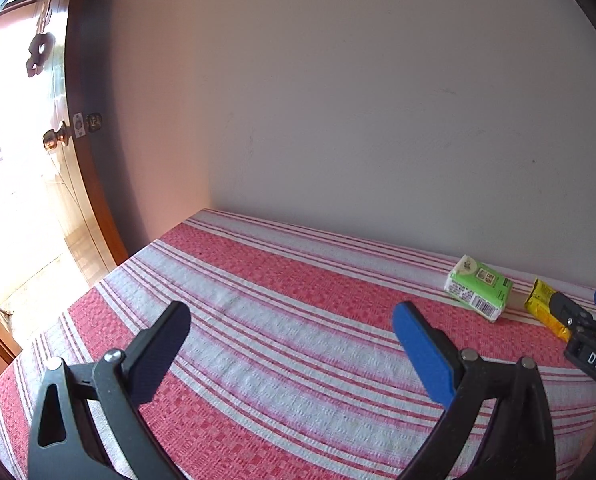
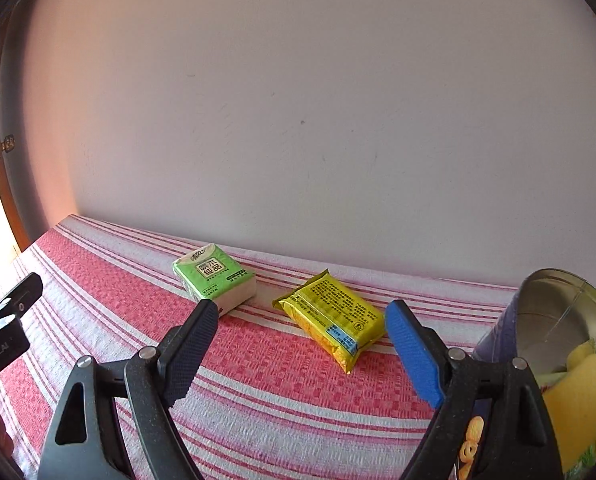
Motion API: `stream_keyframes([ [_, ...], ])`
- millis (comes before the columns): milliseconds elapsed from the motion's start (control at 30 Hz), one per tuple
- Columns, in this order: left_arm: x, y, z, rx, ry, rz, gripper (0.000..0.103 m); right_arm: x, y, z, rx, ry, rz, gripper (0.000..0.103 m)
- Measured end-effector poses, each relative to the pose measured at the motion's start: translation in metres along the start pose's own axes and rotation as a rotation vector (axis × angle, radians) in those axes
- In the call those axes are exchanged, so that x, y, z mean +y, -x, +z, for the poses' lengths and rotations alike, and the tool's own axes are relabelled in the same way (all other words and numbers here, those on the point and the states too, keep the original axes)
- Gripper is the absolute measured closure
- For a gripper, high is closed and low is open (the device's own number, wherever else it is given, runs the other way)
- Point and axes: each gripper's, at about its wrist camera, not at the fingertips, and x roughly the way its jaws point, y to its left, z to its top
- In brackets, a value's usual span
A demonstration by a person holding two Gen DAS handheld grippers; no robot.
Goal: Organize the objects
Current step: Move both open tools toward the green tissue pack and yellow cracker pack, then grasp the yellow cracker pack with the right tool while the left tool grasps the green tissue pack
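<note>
Right wrist view: the right gripper (image 2: 300,334) is held with its jaws spread wide and nothing between the pads, above a red-and-white striped cloth (image 2: 258,392). A yellow packet (image 2: 332,320) is seen lying flat on the cloth just beyond the fingertips, a little right of the gap's middle and close to the blue pad (image 2: 414,354). A green tissue pack (image 2: 214,276) is placed farther away and to the left, near the wall (image 2: 298,120), its near corner hidden behind the black pad (image 2: 190,354). An open tin (image 2: 554,312) with yellow packets inside is seen at the near right edge.

From the left wrist view, the left gripper (image 1: 292,322) is likewise seen released and empty over bare cloth; both packs lie well apart from it, far to the right, where the right gripper is seen reaching in beside the yellow packet. An open door (image 1: 78,184) is seen at far left.
</note>
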Motion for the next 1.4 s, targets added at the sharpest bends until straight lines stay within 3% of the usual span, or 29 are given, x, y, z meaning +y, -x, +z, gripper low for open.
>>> stream_keyframes([
  [167, -0.001, -0.004, 0.001, 0.025, -0.005, -0.006, 0.001, -0.027, -0.044, 0.003, 0.17, -0.141, 0.058, 0.016],
  [233, 0.0, -0.004, 0.001, 0.028, 0.003, -0.01, 0.001, -0.032, -0.055, 0.005, 0.197, -0.158, 0.068, 0.016],
  [433, 0.005, -0.01, 0.002, 0.053, 0.021, -0.013, 0.001, -0.033, -0.07, 0.008, 0.22, -0.132, 0.071, 0.016],
  [767, 0.006, -0.012, 0.002, 0.065, 0.027, -0.018, 0.001, -0.002, -0.078, 0.001, 0.262, 0.017, -0.065, 0.014],
  [967, 0.01, -0.016, 0.002, 0.087, 0.046, -0.039, 0.001, 0.001, -0.058, -0.014, 0.243, 0.034, -0.072, 0.027],
  [1133, 0.009, -0.015, 0.002, 0.089, 0.043, -0.101, 0.001, 0.0, 0.0, -0.031, 0.073, 0.007, -0.032, 0.028],
  [1267, -0.011, -0.012, 0.005, 0.066, 0.039, -0.177, 0.001, 0.0, 0.05, -0.045, -0.153, 0.013, -0.079, 0.028],
  [1400, -0.052, -0.018, 0.019, 0.053, -0.01, -0.239, 0.001, -0.004, 0.071, -0.05, -0.262, 0.026, -0.114, 0.027],
])
